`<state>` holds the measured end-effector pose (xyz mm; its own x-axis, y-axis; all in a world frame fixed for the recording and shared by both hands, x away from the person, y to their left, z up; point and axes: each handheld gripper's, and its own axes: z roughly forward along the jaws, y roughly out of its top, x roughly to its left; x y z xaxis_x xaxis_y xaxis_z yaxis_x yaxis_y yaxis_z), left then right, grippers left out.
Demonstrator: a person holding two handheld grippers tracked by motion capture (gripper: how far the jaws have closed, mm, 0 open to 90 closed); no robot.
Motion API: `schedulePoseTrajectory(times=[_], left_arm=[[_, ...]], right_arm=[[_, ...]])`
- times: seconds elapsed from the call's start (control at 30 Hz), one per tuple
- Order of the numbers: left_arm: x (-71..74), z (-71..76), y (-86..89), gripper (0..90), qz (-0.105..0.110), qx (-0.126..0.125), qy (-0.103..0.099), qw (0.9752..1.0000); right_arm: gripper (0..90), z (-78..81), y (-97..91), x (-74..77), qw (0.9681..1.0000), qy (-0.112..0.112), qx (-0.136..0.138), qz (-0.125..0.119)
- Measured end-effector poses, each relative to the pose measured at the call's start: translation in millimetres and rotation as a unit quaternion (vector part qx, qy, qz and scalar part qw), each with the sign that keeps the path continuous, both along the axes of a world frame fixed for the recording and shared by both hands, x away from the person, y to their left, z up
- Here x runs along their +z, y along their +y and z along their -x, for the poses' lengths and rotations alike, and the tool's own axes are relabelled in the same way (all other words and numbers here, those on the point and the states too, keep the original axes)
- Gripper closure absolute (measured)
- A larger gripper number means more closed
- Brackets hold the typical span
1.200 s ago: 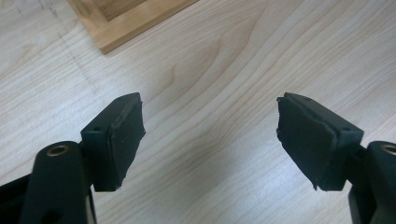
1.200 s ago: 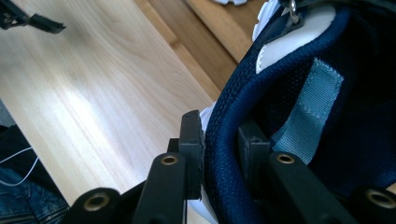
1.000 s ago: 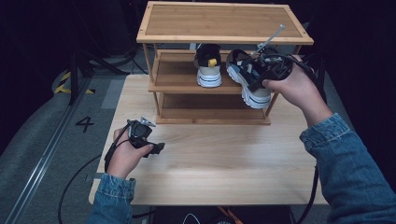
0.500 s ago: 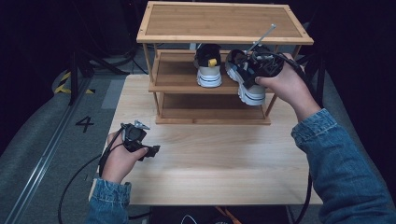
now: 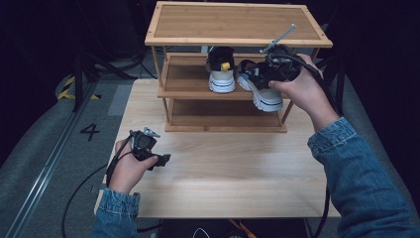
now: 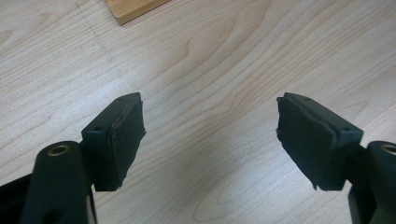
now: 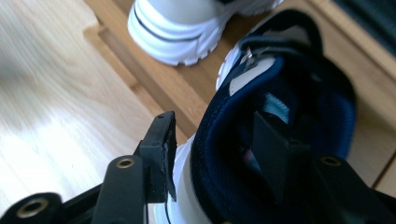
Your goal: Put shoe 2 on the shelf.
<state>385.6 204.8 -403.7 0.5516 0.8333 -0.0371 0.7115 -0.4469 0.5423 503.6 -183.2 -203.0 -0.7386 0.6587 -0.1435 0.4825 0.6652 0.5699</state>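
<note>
Pale wood surface [image 5: 223, 168] carried a rack [image 5: 237, 39]. On its middle shelf, the right shoe [image 5: 257, 87] was straddled by the right gripper [image 7: 215, 154], fingers just released; a straight withdrawal was advisable. The left gripper [image 6: 210, 135] was held spread, empty.

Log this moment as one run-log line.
right gripper: jaws just opened, astride collar of right shoe | shoe: on middle shelf beside left shoe | left gripper: open over table

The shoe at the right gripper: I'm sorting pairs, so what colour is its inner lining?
Navy blue lining, on a white-soled shoe; the right gripper view shows it best.
</note>
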Motion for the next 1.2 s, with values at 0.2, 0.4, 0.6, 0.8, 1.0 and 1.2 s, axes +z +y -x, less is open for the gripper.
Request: schedulePoseTrajectory(times=[0.2,0.4,0.6,0.8,1.0,1.2], left_arm=[[-2.3,-2.9,-1.6,23.7,0.003,-0.001,0.001,1.0000],[-3.0,-3.6,-1.1,23.7,0.003,0.001,0.003,1.0000],[-4.2,-3.5,-2.6,24.0,0.000,-0.005,0.005,1.0000],[-4.5,-2.7,-2.4,25.4,-0.005,-0.010,0.001,0.9999],[-5.4,-2.9,-0.2,25.5,-0.012,-0.013,0.001,0.9998],[-7.4,-3.8,-1.1,25.4,-0.008,-0.012,0.005,0.9999]], right_arm=[[50.4,19.9,-12.4,12.3,0.9980,-0.046,-0.011,-0.041],[50.8,49.3,-34.7,21.0,0.9925,-0.089,-0.027,-0.079],[56.3,67.0,-51.8,10.7,0.9898,-0.108,-0.035,-0.087],[55.9,70.5,-61.4,-16.8,0.9881,-0.099,-0.052,-0.106],[53.3,61.4,-59.1,-41.8,0.9881,-0.087,-0.073,-0.104],[54.1,58.0,-54.7,-47.4,0.9864,-0.091,-0.086,-0.107]])
